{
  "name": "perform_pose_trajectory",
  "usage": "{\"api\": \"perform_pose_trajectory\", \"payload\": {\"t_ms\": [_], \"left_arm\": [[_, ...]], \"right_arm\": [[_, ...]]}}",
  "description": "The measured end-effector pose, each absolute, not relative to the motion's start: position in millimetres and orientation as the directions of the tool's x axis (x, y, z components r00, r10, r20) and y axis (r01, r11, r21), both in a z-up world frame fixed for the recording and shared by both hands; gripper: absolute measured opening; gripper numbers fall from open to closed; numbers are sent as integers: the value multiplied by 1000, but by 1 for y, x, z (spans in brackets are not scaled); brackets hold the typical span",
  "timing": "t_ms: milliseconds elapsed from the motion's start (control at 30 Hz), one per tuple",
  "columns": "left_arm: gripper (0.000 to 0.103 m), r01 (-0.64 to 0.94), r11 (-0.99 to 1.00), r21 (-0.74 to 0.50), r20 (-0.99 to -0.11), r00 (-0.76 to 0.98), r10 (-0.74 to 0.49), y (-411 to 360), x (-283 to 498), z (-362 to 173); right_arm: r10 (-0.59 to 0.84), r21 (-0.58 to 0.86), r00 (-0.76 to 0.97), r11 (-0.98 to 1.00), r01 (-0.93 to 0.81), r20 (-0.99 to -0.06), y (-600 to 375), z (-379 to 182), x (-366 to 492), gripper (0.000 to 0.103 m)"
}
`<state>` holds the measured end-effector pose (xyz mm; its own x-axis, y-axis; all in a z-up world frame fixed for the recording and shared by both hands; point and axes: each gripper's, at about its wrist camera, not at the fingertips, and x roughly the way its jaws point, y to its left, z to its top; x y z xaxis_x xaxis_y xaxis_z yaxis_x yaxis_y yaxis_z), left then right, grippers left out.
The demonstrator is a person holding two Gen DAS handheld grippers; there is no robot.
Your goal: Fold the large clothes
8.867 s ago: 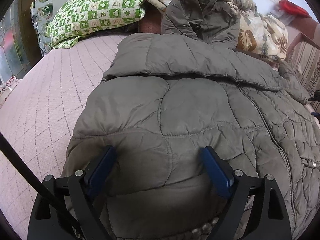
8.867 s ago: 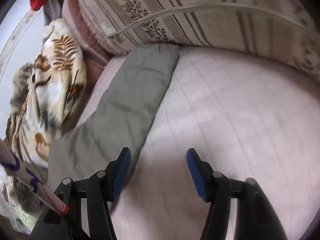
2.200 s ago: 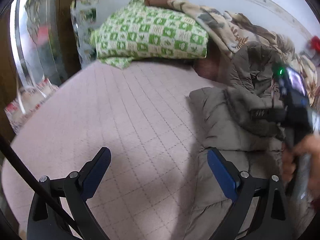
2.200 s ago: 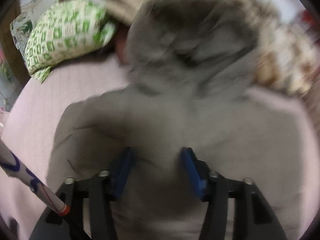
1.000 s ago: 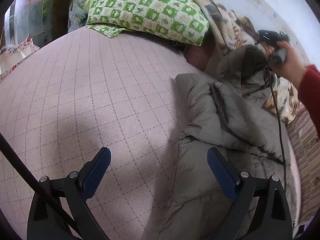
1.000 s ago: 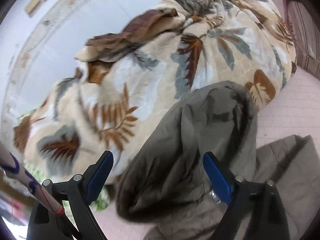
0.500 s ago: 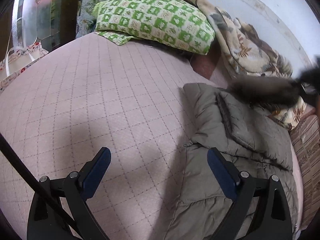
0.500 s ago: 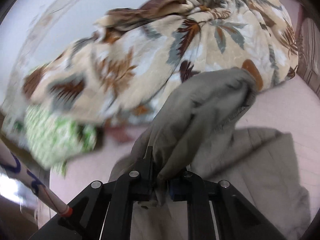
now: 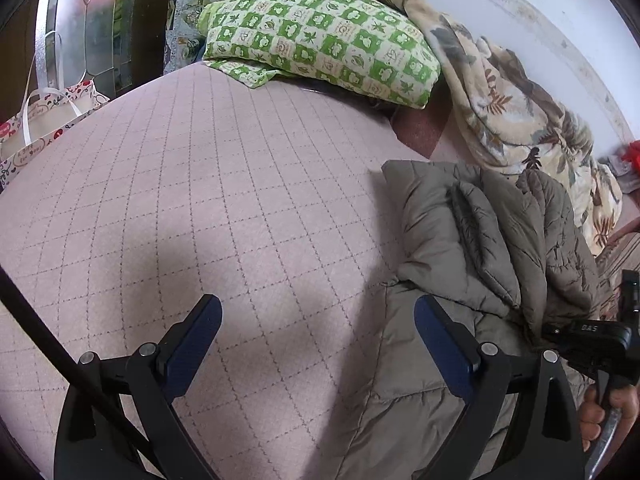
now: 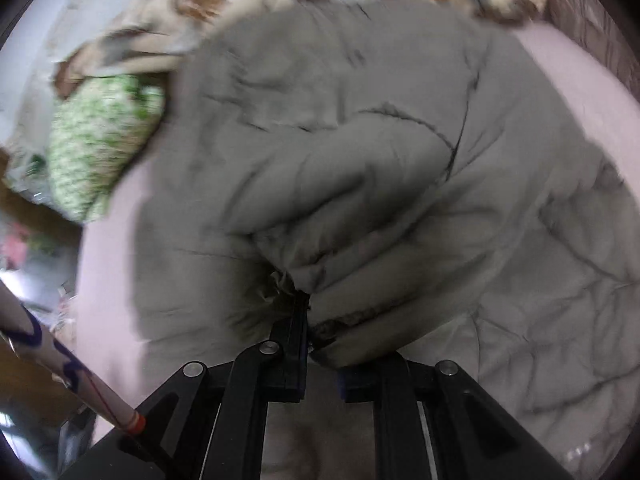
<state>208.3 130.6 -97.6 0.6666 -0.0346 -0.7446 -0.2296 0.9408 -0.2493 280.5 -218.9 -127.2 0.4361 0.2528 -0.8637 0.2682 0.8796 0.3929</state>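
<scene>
An olive-grey quilted jacket (image 9: 460,264) lies on the pink quilted bed (image 9: 224,200), its sleeves folded in and its hood (image 9: 556,236) drawn down over its back. My left gripper (image 9: 316,344) is open and empty, low over the bed at the jacket's left edge. My right gripper (image 10: 316,340) is shut on the hood (image 10: 360,248), holding it over the jacket body (image 10: 540,300); the view is blurred. The right gripper's body also shows at the right edge of the left wrist view (image 9: 592,340).
A green checked pillow (image 9: 320,32) and a leaf-print blanket (image 9: 520,120) lie at the bed's head against the wall. A printed bag (image 9: 36,124) stands off the bed's left edge. A striped cushion (image 9: 620,256) lies at the right.
My right gripper closed on the hood and carried it down from the blanket onto the jacket's back. My left gripper stayed open and barely moved.
</scene>
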Motion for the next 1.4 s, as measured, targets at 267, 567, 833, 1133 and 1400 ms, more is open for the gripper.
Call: {"api": "perform_pose_trajectory", "payload": {"t_ms": [267,567,833,1133,1400], "left_arm": [[97,-220,941,-256,-745,666,-47,130,210,-97],[97,-216,949,-229,-751,660,-31,124,212,-98],[97,-235,947,-217,-757,654,-11,131,214,-100],[97,-221,951,-216,-754,657,-19,112,183,-97],[97,-173,974,-149,-765,643,-3,75,135,-98]], "right_arm": [[259,383,466,903,193,-846,-233,-106,243,54],[94,302,684,934,192,-723,-252,-33,239,54],[19,133,508,973,188,-861,-203,-116,316,54],[94,199,612,974,106,-785,-242,-69,235,71],[12,170,617,965,198,-787,-325,-64,163,76]]}}
